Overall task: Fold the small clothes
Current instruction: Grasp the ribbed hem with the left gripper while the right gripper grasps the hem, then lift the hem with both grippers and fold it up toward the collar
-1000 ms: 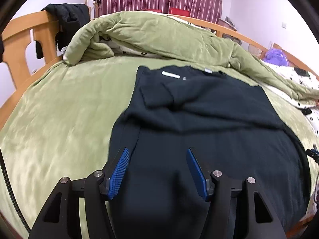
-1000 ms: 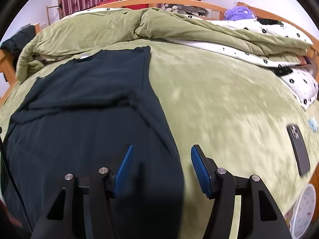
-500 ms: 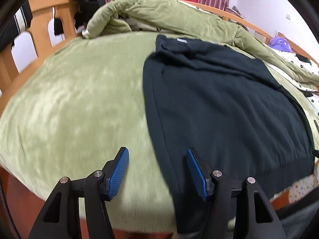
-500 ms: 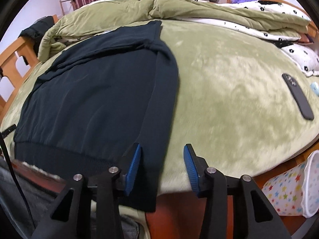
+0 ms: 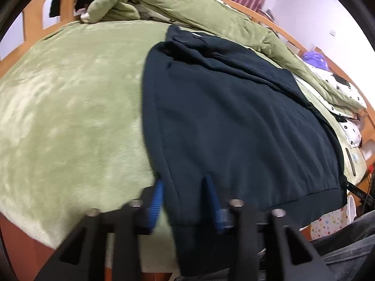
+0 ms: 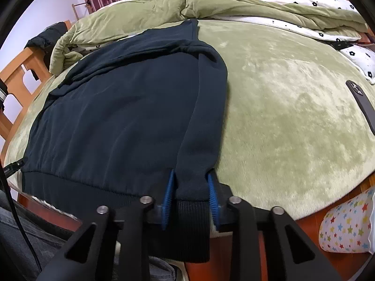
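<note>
1. Two grippers, both mine, sit at the near hem of the dark navy sweatshirt [image 5: 234, 121], which lies flat on the green bedspread [image 5: 70, 107].
2. My left gripper [image 5: 185, 187] pinches the sweatshirt's left edge between its blue pads [image 5: 157, 199].
3. My right gripper [image 6: 191, 182] pinches the folded sleeve [image 6: 204, 121] just above its ribbed cuff [image 6: 192, 213].
4. A black phone [image 6: 362, 104] lies well apart, on the right.
</note>
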`<state>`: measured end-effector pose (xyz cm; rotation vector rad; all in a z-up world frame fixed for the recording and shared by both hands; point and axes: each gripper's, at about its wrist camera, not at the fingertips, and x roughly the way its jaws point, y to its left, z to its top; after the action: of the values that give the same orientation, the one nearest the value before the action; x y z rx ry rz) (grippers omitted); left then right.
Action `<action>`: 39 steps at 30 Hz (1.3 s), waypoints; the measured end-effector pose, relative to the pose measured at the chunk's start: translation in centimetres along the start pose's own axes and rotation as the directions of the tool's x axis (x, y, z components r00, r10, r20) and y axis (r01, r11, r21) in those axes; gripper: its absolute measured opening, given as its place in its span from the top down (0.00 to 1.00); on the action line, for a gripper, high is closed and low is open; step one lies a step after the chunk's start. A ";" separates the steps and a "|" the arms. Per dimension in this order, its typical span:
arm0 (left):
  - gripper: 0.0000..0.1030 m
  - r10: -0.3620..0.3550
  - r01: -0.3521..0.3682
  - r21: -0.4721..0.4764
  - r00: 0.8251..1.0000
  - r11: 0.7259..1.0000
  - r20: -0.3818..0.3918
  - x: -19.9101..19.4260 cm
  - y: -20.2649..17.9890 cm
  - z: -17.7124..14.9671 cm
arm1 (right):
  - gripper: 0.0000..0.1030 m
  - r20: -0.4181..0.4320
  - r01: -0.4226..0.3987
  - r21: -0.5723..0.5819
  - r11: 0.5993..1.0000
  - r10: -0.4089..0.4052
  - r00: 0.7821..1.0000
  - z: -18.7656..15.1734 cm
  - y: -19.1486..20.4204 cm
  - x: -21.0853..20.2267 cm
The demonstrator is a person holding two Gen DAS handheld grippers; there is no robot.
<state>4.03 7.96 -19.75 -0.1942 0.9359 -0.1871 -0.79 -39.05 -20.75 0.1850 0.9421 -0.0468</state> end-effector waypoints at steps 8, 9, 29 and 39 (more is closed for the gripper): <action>0.92 -0.052 0.054 -0.016 0.993 0.998 0.108 -2.9 -1.1 2.6 | 0.90 0.124 -0.099 0.016 0.995 0.096 0.988 2.2 -0.2 -3.6; 0.92 -0.057 0.060 -0.015 0.990 0.998 0.126 -3.5 -1.3 3.0 | 0.90 0.135 -0.113 0.027 0.993 0.109 0.985 2.6 -0.3 -3.9; 0.92 -0.015 0.021 -0.016 0.953 1.000 0.302 -6.4 -2.9 12.3 | 0.90 0.315 -0.192 0.083 0.978 0.157 0.936 12.6 1.6 -7.3; 0.92 0.004 0.003 -0.020 0.951 1.000 0.310 -1.4 -3.3 20.1 | 0.90 0.385 -0.205 0.158 0.966 0.132 0.914 20.9 1.0 -3.6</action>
<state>19.29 6.79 -6.23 -0.2349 0.6247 -0.1413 13.92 -41.89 -5.75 0.4247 0.5374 -0.0128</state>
